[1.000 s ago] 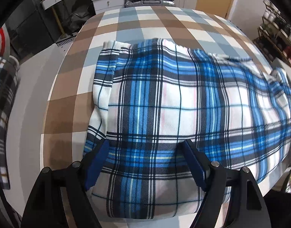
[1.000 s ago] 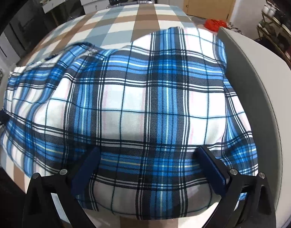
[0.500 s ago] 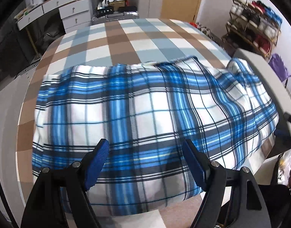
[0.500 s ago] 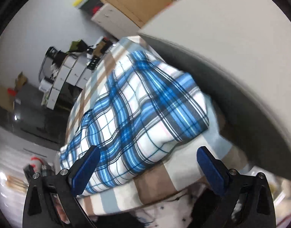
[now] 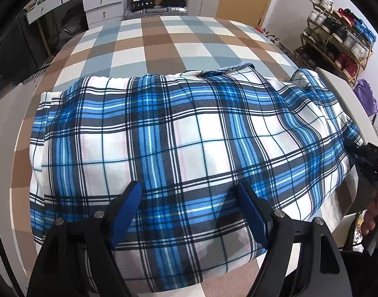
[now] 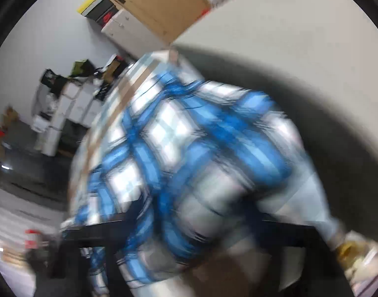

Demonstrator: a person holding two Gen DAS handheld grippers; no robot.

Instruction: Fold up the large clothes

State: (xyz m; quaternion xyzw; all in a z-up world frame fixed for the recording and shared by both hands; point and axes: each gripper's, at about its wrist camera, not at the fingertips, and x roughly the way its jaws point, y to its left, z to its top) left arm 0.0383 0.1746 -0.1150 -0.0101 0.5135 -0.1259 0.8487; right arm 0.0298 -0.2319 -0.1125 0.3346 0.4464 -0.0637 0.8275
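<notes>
A blue, white and black plaid garment (image 5: pixel 184 143) lies folded in a wide band across the checked brown, grey and white bedspread (image 5: pixel 164 37). My left gripper (image 5: pixel 189 198) hovers open over its near edge, blue pads spread wide, holding nothing. The right gripper (image 5: pixel 369 153) shows in the left wrist view at the garment's right end, held by a hand. The right wrist view is heavily blurred; it shows the garment (image 6: pixel 189 160) and my right gripper (image 6: pixel 196 212) as dark smears, jaws spread apart over the cloth.
A grey padded bed frame (image 5: pixel 342 94) runs along the right side and fills the right wrist view's upper right (image 6: pixel 300 49). White drawers (image 5: pixel 100 0) and a suitcase stand beyond the bed. A shoe rack (image 5: pixel 337 32) stands at the right.
The left gripper has pulled back and turned right, showing more of the bed. The right gripper swung fast, tilting away from the garment's right end; its view is now blurred.
</notes>
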